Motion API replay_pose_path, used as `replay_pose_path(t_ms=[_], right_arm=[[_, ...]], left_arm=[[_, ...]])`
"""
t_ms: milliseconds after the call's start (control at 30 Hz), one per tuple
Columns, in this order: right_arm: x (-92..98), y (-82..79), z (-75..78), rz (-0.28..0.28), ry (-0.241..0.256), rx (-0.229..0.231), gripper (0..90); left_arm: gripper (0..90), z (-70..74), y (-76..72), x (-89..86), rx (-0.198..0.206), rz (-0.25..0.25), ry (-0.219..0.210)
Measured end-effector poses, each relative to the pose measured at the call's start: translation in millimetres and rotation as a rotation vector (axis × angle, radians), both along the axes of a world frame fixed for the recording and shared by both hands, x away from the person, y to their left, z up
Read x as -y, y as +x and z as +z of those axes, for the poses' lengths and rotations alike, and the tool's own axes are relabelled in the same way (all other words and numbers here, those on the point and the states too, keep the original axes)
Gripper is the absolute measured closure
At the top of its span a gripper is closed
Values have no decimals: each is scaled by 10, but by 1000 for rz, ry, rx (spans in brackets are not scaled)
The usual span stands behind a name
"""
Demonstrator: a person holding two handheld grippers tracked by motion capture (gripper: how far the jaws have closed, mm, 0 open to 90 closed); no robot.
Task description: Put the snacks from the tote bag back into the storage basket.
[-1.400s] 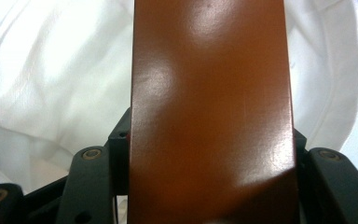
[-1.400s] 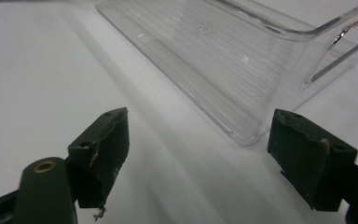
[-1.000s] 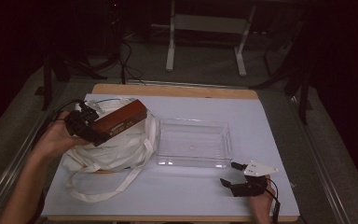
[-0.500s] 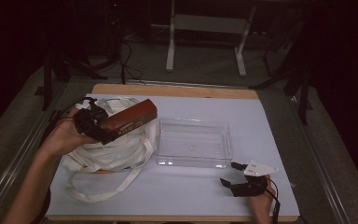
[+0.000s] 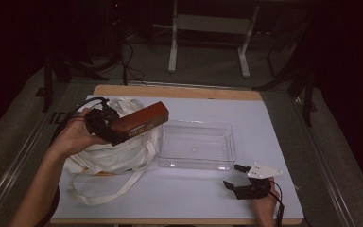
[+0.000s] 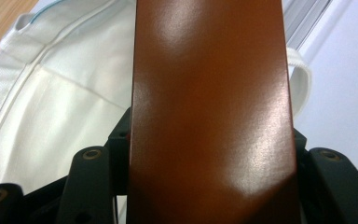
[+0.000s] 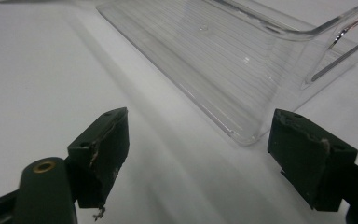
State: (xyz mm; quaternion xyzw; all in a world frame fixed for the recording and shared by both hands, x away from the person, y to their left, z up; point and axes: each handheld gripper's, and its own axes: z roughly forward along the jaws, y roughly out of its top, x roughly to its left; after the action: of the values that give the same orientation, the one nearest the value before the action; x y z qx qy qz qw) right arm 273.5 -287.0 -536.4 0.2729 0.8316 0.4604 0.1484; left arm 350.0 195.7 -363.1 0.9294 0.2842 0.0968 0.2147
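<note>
A long reddish-brown box (image 5: 141,121) is held in the air by my left gripper (image 5: 105,125), which is shut on its near end, above a white cloth bag (image 5: 118,150). In the left gripper view the box (image 6: 209,107) runs up between the jaws, with the bag (image 6: 60,112) below it. A clear plastic tray (image 5: 196,144) lies on the white mat just right of the bag. My right gripper (image 5: 231,176) rests open near the front right of the mat, close to the tray's near right corner (image 7: 242,70); nothing is between its fingertips (image 7: 103,140).
The white mat (image 5: 264,123) covers a wooden table whose far edge (image 5: 179,91) shows as a bare strip. The bag's long straps (image 5: 99,191) trail toward the front edge. Table legs and cables stand on the dark floor beyond.
My left gripper has carried the brown box up and to the right, over the bag toward the tray. The right gripper has stayed where it was.
</note>
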Motion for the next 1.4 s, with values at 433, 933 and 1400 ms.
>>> replay_pose_path(t_ms=[433,933,1400], right_arm=[[2,0,0,1,2,0,205],[3,1,0,1,3,2,205],[4,2,0,2,5,0,205]], left_arm=[[439,2,20,188,7,-65,24],[441,-18,26,342,35,-143,40],[441,-58,33,504,52,-219,42]])
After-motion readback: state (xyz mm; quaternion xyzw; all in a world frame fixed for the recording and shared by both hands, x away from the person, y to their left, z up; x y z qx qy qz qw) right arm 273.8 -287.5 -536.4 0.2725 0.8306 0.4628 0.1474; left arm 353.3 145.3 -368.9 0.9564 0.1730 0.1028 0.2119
